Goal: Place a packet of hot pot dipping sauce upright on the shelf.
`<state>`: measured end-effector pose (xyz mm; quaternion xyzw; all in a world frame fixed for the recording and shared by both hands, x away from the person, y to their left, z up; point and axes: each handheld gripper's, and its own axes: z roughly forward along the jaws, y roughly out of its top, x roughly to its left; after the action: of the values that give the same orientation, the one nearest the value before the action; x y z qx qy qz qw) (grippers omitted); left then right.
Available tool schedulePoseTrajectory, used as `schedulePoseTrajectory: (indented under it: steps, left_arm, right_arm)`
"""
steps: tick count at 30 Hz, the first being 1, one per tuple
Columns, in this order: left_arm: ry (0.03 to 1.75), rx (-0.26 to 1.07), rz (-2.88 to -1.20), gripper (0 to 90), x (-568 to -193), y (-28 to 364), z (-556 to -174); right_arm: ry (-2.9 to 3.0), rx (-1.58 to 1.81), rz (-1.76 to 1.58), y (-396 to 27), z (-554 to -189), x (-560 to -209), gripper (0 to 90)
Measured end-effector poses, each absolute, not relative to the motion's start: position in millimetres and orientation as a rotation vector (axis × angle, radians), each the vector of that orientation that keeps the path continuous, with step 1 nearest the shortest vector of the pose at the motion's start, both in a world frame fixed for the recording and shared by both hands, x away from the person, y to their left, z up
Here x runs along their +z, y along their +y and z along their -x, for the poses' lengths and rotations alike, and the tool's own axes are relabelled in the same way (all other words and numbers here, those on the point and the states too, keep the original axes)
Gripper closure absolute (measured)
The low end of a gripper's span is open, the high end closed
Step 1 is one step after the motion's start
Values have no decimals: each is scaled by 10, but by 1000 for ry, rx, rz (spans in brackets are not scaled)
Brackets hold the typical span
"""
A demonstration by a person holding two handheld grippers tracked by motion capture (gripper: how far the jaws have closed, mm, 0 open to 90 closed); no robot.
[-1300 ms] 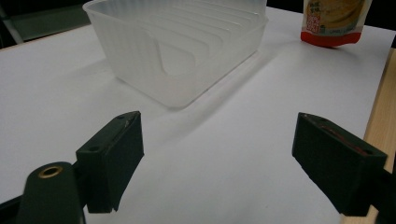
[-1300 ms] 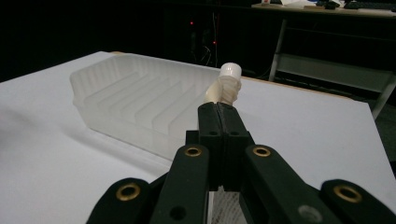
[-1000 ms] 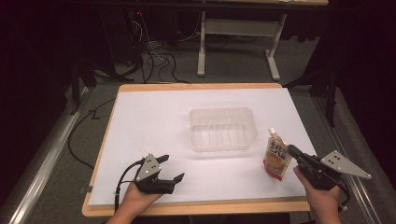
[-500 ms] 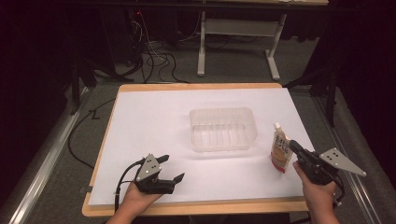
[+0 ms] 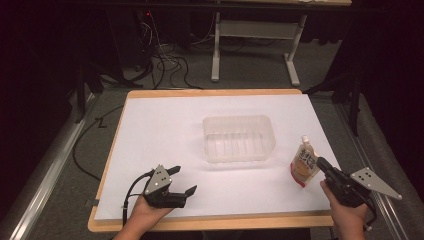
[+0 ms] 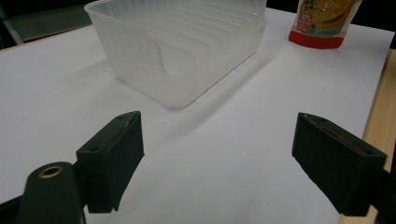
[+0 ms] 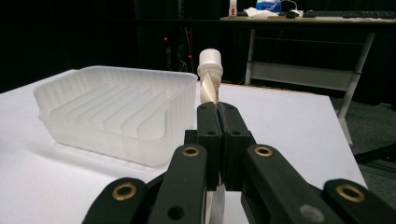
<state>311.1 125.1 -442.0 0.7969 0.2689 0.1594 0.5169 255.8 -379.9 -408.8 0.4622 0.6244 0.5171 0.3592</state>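
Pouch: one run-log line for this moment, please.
right gripper: shut on pouch | pouch: upright on table, right of tub | left gripper: open

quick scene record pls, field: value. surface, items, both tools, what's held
surface: white sheet on a wooden-edged table
bin: clear ribbed plastic tub, mid-table, empty
pouch: small spouted drink pouch with white cap and orange label, upright, right of the tub and apart from it
right tool: shut on the pouch, pads clamping its flat body below the cap
left tool: open, nothing between its pads, near the table's front edge
pouch contact with sheet: cannot tell
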Motion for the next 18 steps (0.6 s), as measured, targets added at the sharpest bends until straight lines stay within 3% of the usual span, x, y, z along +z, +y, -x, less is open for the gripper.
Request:
schedulePoseTrajectory:
  steps: [8, 18]
  left_arm:
    - [640, 381, -1919, 172, -4419, 1247, -3112]
    - [640, 376, -1920, 173, -4421, 1243, -3112]
  right_arm:
    - [1607, 1343, -1204, -3812, -2561, -4086, 844]
    - [1595, 1343, -1211, -3809, -2561, -4060, 680]
